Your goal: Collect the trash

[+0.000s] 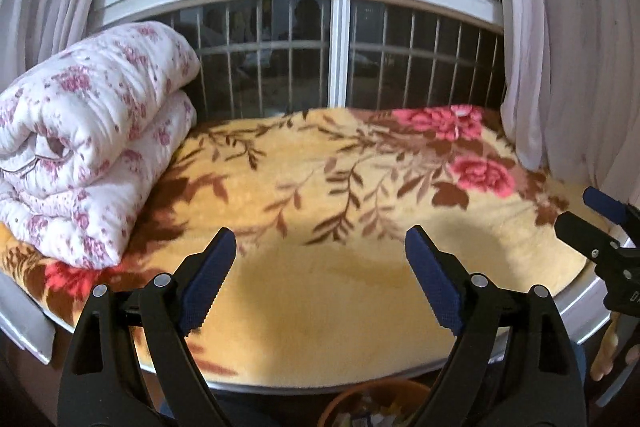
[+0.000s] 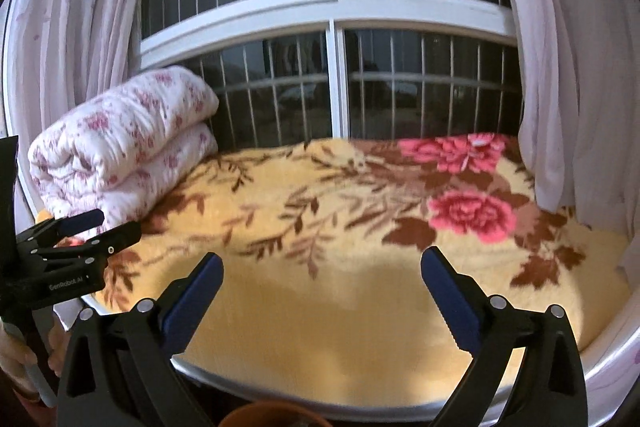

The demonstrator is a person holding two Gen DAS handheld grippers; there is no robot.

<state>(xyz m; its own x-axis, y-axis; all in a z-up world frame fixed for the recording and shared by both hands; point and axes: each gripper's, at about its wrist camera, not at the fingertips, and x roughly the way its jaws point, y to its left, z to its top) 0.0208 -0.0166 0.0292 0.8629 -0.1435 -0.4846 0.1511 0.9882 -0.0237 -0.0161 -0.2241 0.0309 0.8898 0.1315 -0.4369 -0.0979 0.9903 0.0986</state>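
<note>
Both grippers hover over the yellow fleece blanket with brown leaves and pink flowers [image 1: 320,287]. The left gripper [image 1: 320,247] has its blue-padded fingers spread wide with nothing between them. The right gripper [image 2: 322,271] also stands wide, its fingers empty. The round orange-brown bin [image 1: 374,403], with scraps of trash inside, sits below the bed edge, under and just behind the left fingers; its rim also shows beneath the right ones. A folded white quilt with pink flowers [image 1: 92,143] lies at the left.

A barred window [image 1: 340,39] shows dark outside, framed by pale floral curtains [image 2: 72,39]. Below it, a yellow flowered blanket [image 1: 320,207] covers the bed, a folded quilt [image 1: 92,139] at its left edge.
</note>
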